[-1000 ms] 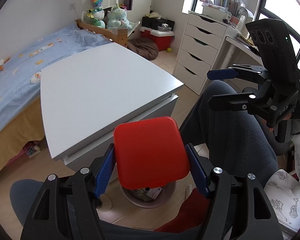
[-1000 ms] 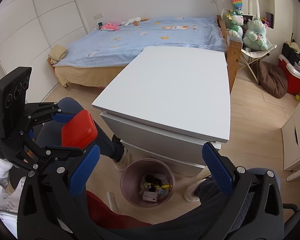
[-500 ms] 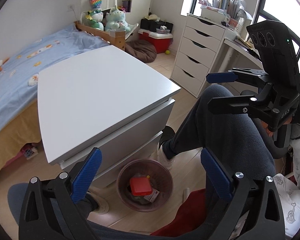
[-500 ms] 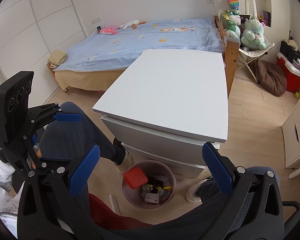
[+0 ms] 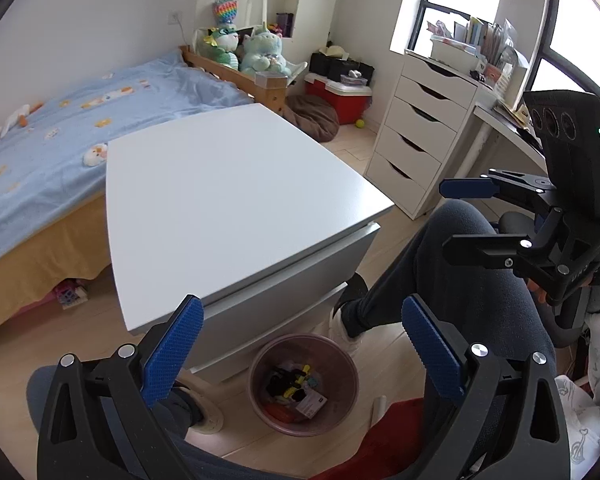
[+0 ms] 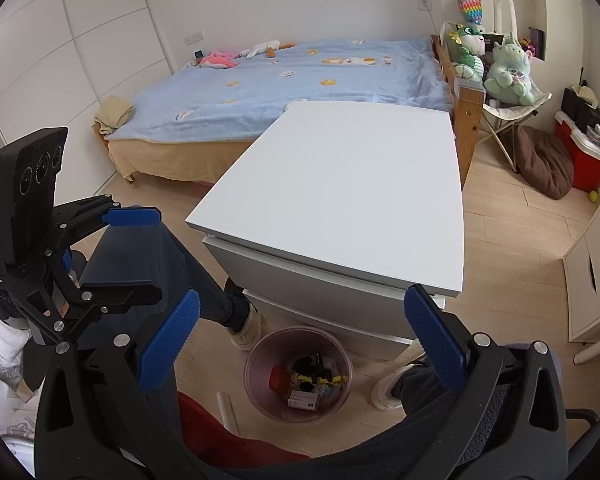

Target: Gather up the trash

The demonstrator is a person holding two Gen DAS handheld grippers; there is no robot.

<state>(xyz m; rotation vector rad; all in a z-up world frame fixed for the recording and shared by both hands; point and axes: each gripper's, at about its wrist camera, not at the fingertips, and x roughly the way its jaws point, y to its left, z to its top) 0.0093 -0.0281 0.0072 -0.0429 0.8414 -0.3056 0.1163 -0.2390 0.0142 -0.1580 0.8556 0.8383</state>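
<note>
A round pinkish trash bin [image 5: 303, 384] stands on the floor under the front edge of the white table [image 5: 228, 196]; it also shows in the right wrist view [image 6: 299, 374]. It holds mixed trash, with the red lid-like piece [image 6: 279, 377] lying inside at its left. My left gripper [image 5: 300, 348] is open and empty above the bin. My right gripper [image 6: 300, 340] is open and empty, also above the bin. Each gripper shows from the side in the other's view: the right one [image 5: 466, 216] and the left one [image 6: 134, 252].
The person's legs [image 5: 452, 280] and slippered feet [image 6: 246, 330] flank the bin. A blue bed [image 6: 292, 84] lies behind the table. A white drawer unit [image 5: 416, 132], a red cooler [image 5: 340, 96] and a brown cushion [image 6: 544, 162] stand at the right.
My left gripper opened and let go of the red piece, which fell into the bin. Both cameras have lifted and tilted slightly.
</note>
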